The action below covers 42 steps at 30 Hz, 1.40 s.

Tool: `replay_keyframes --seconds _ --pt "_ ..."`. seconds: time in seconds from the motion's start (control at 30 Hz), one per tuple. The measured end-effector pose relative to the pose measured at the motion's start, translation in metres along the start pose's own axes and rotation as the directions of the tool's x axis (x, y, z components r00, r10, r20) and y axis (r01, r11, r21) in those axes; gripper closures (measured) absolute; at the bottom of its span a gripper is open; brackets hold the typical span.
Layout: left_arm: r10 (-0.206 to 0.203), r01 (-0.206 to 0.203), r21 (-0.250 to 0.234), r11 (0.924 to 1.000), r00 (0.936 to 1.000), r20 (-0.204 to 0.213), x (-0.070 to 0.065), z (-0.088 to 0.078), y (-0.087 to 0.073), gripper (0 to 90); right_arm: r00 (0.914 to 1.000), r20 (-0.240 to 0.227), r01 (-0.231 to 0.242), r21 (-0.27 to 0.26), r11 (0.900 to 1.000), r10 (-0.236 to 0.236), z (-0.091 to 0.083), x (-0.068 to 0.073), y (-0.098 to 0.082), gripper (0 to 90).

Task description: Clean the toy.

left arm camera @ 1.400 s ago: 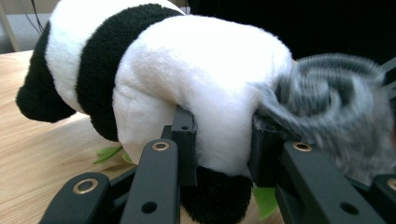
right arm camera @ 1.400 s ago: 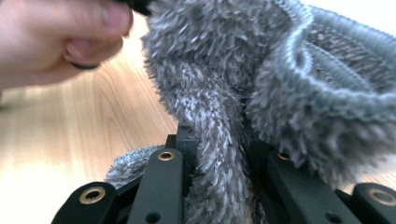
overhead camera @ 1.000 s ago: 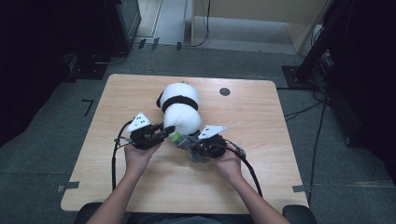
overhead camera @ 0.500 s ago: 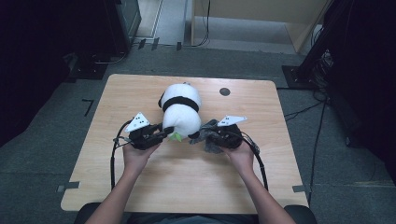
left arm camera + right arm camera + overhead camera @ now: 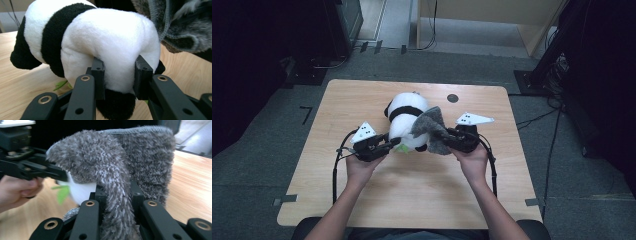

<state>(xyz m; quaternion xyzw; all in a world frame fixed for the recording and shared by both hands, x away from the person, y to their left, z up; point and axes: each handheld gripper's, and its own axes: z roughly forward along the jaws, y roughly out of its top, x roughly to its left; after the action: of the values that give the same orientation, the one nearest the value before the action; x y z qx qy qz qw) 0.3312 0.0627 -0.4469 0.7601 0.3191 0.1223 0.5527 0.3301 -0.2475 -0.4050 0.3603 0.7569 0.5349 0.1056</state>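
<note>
White plush panda (image 5: pixel 105 50) with black bands and black paws, a speck of green leaf (image 5: pixel 61 85) underneath. Shaggy grey cloth (image 5: pixel 120 162), flecked pale. Black fingers (image 5: pixel 98 75) with brass-coloured rivets, over a pale wood-grain worktop (image 5: pixel 422 195).

The high view looks forward and down from above the person's side, taking in the whole wooden table (image 5: pixel 362 200) at mid-frame, with dark floor around it. The left gripper view sits low near the tabletop, very close, facing the panda plush (image 5: pixel 105 45) that spreads across the upper frame; the grey fuzzy cloth (image 5: pixel 180 22) enters at upper right. The right gripper view is equally near, facing that cloth (image 5: pixel 130 157) at centre, the left gripper (image 5: pixel 27 167) at its left edge. All three views share the plush, cloth and tabletop.
</note>
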Motion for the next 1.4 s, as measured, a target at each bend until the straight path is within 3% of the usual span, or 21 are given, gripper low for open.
replay_keyframes --seconds 0.1,0.33,0.6,0.7,0.8,0.87,0.93,1.0,1.2,1.3,1.4 --pt "0.016 -0.016 0.004 0.9999 0.9999 -0.003 -0.005 0.002 0.000 67.8 0.9991 -0.038 0.020 0.020 1.000 -0.019 0.009 0.014 0.000 76.4" --pt "-0.026 0.026 -0.009 0.9996 0.9996 -0.012 -0.001 0.000 0.000 68.0 0.9938 -0.091 0.068 0.051 0.996 -0.063 0.025 0.037 -0.006 76.4" --pt "-0.026 0.026 -0.004 0.9997 0.9993 -0.026 0.001 -0.001 0.000 68.3 0.9812 -0.116 0.170 0.147 0.974 -0.154 0.051 0.050 -0.029 76.4" --pt "-0.039 0.039 -0.010 0.9992 0.9990 -0.024 0.003 -0.002 0.000 68.3 0.9817 -0.118 0.169 0.179 0.969 -0.150 0.056 0.046 -0.036 76.5" --pt "-0.048 0.048 -0.018 0.9987 0.9987 -0.014 0.006 -0.003 0.000 68.3 0.9797 -0.108 0.189 0.221 0.957 -0.169 0.062 0.042 -0.044 76.4" --pt "-0.057 0.057 -0.028 0.9980 0.9983 -0.009 0.007 -0.005 0.000 68.3 0.9803 -0.108 0.187 0.229 0.955 -0.166 0.062 0.038 -0.046 76.4" --pt "-0.059 0.059 -0.041 0.9974 0.9982 -0.005 0.009 -0.007 0.001 68.3 0.9792 -0.091 0.199 0.247 0.948 -0.182 0.063 0.033 -0.048 76.4" --pt "-0.056 0.055 -0.047 0.9973 0.9984 -0.008 0.011 -0.009 0.001 68.3 0.9837 -0.067 0.179 0.271 0.946 -0.167 0.062 0.025 -0.051 76.3" --pt "-0.041 0.039 -0.055 0.9977 0.9989 -0.023 0.018 -0.014 0.001 68.3 0.9918 0.017 0.116 0.296 0.948 -0.126 0.054 0.001 -0.054 76.0" --pt "-0.033 0.030 -0.047 0.9984 0.9982 -0.051 0.022 -0.017 0.000 68.2 0.9962 0.054 0.051 0.273 0.961 -0.068 0.046 -0.016 -0.055 76.0" --pt "-0.026 0.023 -0.049 0.9985 0.9978 -0.061 0.025 -0.017 -0.001 68.0 0.9953 0.080 0.033 0.248 0.968 -0.054 0.039 -0.025 -0.054 76.0"
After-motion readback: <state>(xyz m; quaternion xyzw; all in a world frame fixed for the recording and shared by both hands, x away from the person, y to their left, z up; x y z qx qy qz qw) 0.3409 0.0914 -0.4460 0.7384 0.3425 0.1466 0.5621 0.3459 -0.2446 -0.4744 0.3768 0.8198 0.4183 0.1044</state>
